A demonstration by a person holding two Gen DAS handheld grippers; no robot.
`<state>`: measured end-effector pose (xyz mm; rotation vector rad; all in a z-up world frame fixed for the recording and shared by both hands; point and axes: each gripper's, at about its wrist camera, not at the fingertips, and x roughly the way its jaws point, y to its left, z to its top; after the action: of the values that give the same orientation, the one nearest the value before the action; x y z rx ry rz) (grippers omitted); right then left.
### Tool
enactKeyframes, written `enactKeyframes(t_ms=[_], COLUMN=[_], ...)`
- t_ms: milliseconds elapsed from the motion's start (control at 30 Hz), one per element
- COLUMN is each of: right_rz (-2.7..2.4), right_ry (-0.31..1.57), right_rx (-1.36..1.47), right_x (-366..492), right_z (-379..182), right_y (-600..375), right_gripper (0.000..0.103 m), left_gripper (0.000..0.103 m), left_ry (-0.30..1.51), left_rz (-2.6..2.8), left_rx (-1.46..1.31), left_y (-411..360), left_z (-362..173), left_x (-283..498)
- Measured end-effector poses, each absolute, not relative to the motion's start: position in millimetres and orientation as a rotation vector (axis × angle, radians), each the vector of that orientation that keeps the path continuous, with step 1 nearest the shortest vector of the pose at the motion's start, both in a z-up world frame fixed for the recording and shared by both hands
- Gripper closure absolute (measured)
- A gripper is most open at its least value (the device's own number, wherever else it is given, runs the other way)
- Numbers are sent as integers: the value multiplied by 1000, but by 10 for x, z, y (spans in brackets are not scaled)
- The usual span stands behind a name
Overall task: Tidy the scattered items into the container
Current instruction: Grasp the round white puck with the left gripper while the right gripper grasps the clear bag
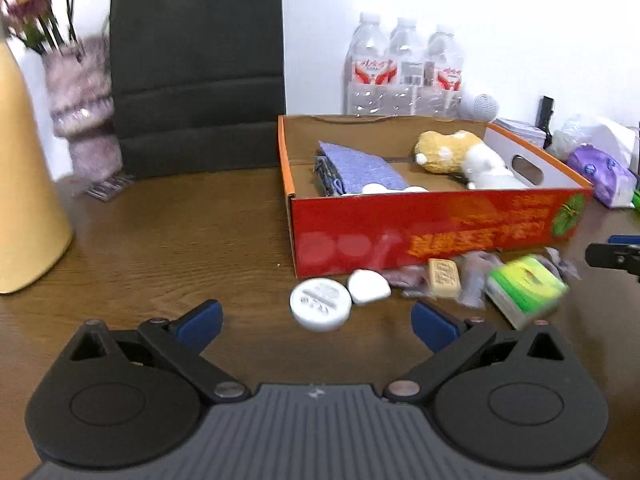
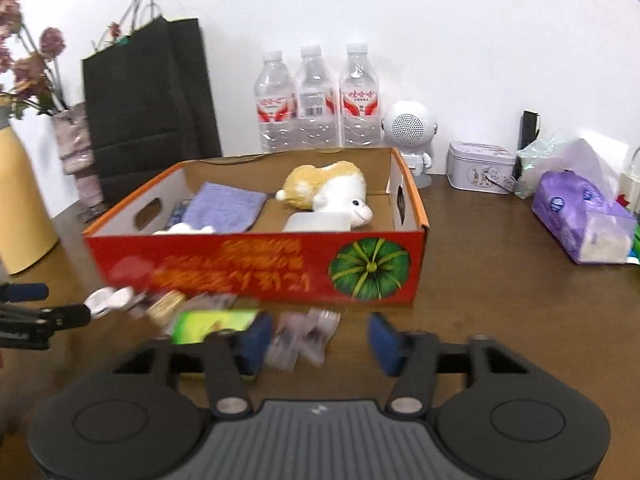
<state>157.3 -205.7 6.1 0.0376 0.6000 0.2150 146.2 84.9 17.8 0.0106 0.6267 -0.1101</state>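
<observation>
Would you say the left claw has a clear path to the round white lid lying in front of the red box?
Probably yes: the left claw is open, and the round white lid lies on bare table just ahead, nothing between.

The surface [image 2: 500, 280] is dark brown wood with a visible grain and a low sheen. The box [image 2: 256, 268] is cardboard: glossy red print outside, raw matt brown inside. In it lie a plush toy [image 2: 324, 190] of fluffy cream and white pile and a lilac cloth [image 2: 228, 208] of nubby terry. Along the far edge stand clear plastic bottles [image 2: 316, 104] with glossy labels, a matt black paper bag [image 2: 148, 100], a white plastic speaker [image 2: 408, 128] with a perforated face, and a dull metal tin [image 2: 480, 168]. The tissue pack [image 2: 580, 216] wears shiny purple film. Each gripper [image 2: 318, 340] [image 1: 316, 324] is matt black plastic with blue pads that look rubbery.
</observation>
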Motion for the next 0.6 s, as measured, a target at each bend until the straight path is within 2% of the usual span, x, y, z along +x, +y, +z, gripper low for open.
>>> enactKeyframes(t_ms=[100,167,200,233,300,367,433,600], right_rz=[188,205,217,218,207,224,212,205], right_ry=[610,640,644,640,639,634,644,645], right_rx=[54,60,41,4,-54,-31,-34,-68], right_x=[1740,1796,1795,1782,1748,1710,1702,1639], right_z=[-52,-110,-142,-178,-213,-202,-223,-215], right_y=[-2097,-2082,-2055,-2011,-1953,-1985,-1999,-1983], right_gripper=[59,60,62,68,74,75,80,78], left_gripper=[2,6,11,17,18,22,29,28], left_ry=[623,635,648,669,666,664,661,670], left_rz=[-137,-132,-145,-159,-146,-138,-127,-134], left_rx=[8,22,26,23,-3,-30,-36,14], left_y=[901,887,881,884,912,943,959,877], left_z=[110,66,34,7,-4,-10,-10,-3], left_x=[1608,1677,1691,1703,1703,1701,1686,1689])
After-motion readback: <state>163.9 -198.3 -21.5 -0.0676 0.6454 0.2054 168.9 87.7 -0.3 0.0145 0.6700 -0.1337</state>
